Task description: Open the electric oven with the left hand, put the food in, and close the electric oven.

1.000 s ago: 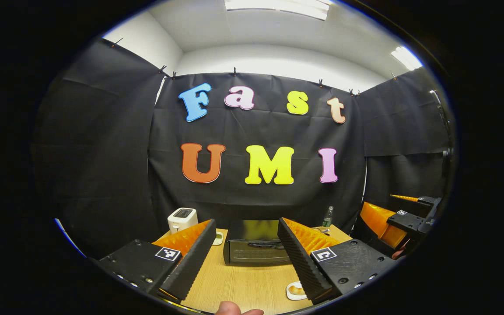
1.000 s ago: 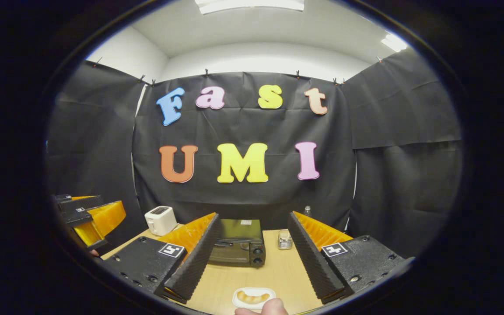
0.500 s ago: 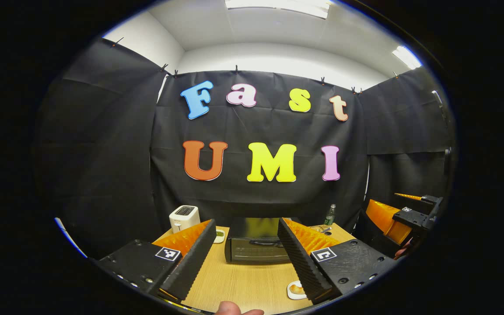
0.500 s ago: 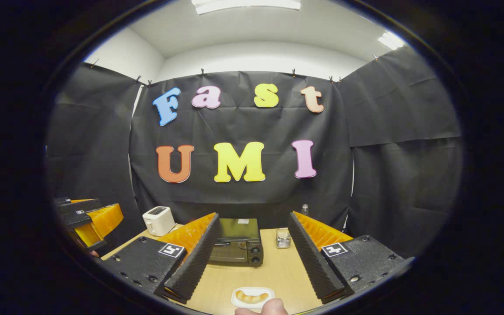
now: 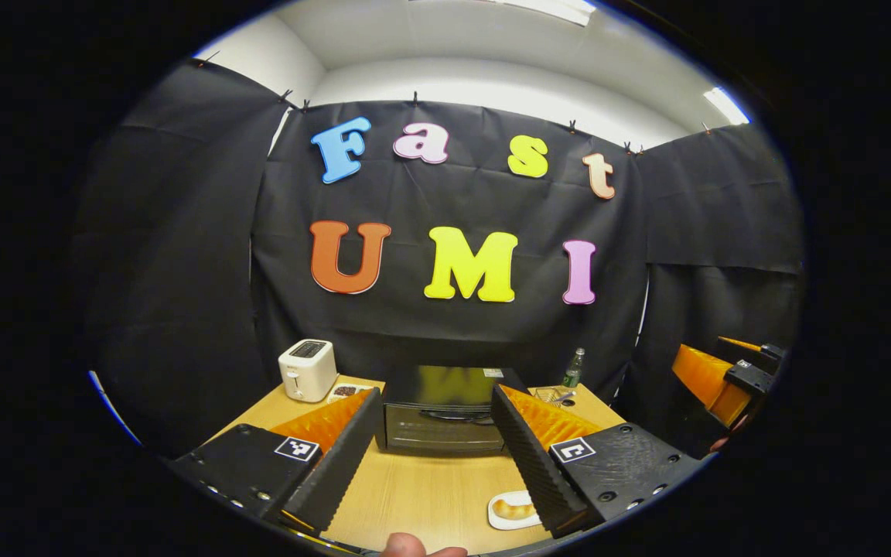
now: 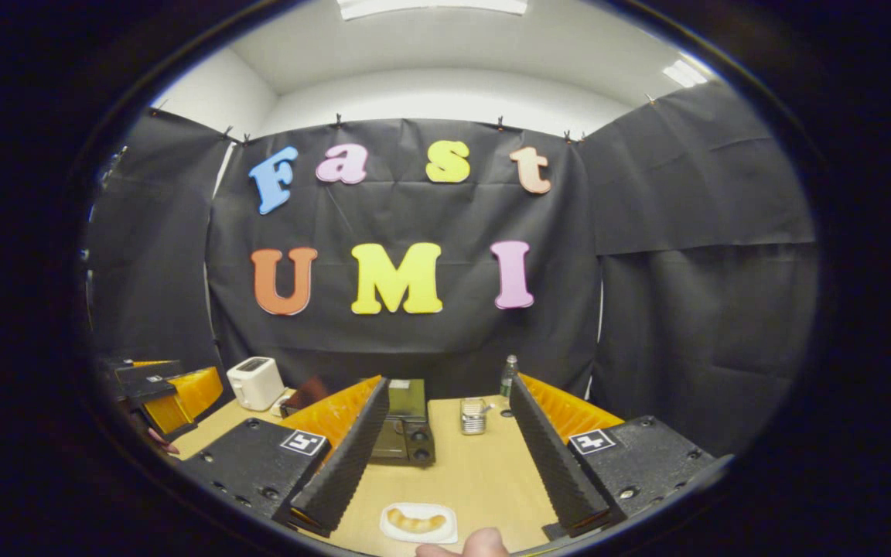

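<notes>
While you hold both tools above the light wooden table (image 5: 430, 495), the white two-slot toaster (image 5: 306, 370) stands at the far left. Your left gripper (image 5: 434, 445) has its fingers spread wide, holding nothing, with the black electric oven (image 5: 442, 410), door closed, straight ahead between them. Just right of it, the pale curved pastry (image 5: 512, 509) lies on a small white plate (image 5: 501, 520). A green bottle (image 5: 571, 368) stands behind. Your right gripper (image 6: 445, 449) also gapes wide and empty above the plate.
</notes>
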Demonstrator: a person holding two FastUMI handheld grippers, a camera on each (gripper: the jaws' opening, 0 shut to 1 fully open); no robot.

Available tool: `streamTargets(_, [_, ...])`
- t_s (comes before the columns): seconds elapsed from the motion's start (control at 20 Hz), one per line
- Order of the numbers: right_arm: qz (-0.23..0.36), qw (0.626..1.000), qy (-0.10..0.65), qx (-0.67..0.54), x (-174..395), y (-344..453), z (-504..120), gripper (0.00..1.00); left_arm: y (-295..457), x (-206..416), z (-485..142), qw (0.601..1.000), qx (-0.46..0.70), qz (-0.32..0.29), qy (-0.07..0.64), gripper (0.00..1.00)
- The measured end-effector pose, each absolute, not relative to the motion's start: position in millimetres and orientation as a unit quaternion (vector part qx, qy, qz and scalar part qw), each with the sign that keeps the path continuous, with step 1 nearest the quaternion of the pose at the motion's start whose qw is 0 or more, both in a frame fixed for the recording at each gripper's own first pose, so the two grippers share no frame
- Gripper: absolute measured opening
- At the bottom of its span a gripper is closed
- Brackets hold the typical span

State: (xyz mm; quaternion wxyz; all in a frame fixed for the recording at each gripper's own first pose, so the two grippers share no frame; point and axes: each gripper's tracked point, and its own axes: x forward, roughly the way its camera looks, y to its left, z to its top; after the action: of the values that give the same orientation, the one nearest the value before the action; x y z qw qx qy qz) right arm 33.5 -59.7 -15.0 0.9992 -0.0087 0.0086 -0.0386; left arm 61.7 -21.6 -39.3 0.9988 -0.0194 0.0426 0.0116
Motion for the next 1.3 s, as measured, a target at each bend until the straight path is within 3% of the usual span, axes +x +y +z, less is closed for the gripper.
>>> streamTargets(0.7, [-0.163, 0.985, 0.056, 0.006, 50, -183, -51, 0.98, -51, 236, -152, 0.988, 0.007, -0.019, 0.154, 0.93])
streamTargets(1.0, [-0.177, 0.981, 0.084, -0.003, 66, -195, -63, 0.98, -45, 303, -206, 0.981, 0.01, -0.012, 0.194, 0.93])
streamTargets(1.3, [-0.174, 0.98, 0.095, -0.004, 77, -194, -66, 0.98, -31, 322, -243, 0.973, 0.022, 0.01, 0.229, 0.93])
